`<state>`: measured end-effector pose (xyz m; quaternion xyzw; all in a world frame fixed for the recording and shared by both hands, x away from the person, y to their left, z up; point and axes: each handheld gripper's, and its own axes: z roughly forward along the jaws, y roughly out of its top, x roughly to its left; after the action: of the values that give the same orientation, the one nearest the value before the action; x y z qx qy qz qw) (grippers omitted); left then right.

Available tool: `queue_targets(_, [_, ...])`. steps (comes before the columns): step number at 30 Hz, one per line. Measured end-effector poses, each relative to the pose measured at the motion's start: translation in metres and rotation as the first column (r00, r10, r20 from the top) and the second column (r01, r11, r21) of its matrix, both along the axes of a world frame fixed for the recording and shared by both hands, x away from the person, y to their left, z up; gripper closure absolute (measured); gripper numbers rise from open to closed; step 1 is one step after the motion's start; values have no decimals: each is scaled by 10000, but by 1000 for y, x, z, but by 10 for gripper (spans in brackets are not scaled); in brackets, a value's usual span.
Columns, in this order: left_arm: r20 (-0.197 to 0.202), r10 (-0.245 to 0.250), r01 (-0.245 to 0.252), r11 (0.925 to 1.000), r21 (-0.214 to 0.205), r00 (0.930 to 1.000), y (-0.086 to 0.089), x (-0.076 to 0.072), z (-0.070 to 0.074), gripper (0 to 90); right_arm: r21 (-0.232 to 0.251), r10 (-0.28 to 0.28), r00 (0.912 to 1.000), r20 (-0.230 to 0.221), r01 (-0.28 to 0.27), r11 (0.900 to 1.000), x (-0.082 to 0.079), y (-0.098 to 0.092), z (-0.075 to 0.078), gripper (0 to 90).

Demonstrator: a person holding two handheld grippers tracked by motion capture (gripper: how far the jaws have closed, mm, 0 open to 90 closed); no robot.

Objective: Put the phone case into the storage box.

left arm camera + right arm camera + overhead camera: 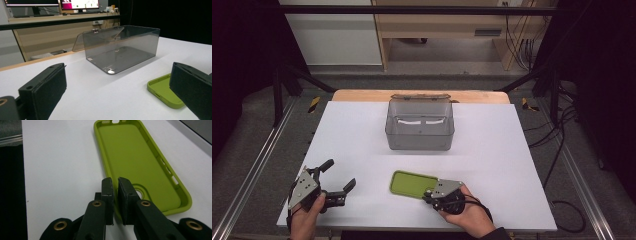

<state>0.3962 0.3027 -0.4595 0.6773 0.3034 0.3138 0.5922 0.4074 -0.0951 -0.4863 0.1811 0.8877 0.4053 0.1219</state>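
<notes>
While black padded right gripper [114, 185] pinches lime rubbery phone case [136, 160] rim, left gripper [335, 175] released

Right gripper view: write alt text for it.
The right tool, its jaws nearly shut, pinches the near side wall of a green phone case. The case lies open side up on a white table.

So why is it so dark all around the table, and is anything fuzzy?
High view: light falls on the white table, leaving the room around it black. Left gripper view: the clear box looks sharp, while the close black pads are soft. Right gripper view: the green phone case is evenly lit, without glare.
</notes>
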Motion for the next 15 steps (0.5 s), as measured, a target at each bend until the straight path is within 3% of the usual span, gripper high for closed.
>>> queue_targets(7, [-16, -8, 8, 10000, 10, 10000, -1, 0, 0, 7, 23, 354, 9994, 36, -354, 9994, 3, -2, 0, 850])
queue_targets(15, [-9, -8, 8, 10000, 4, 10000, 0, 0, 0, 7, 258, 643, 9975, -279, -636, 9976, 9, -4, -1, 880])
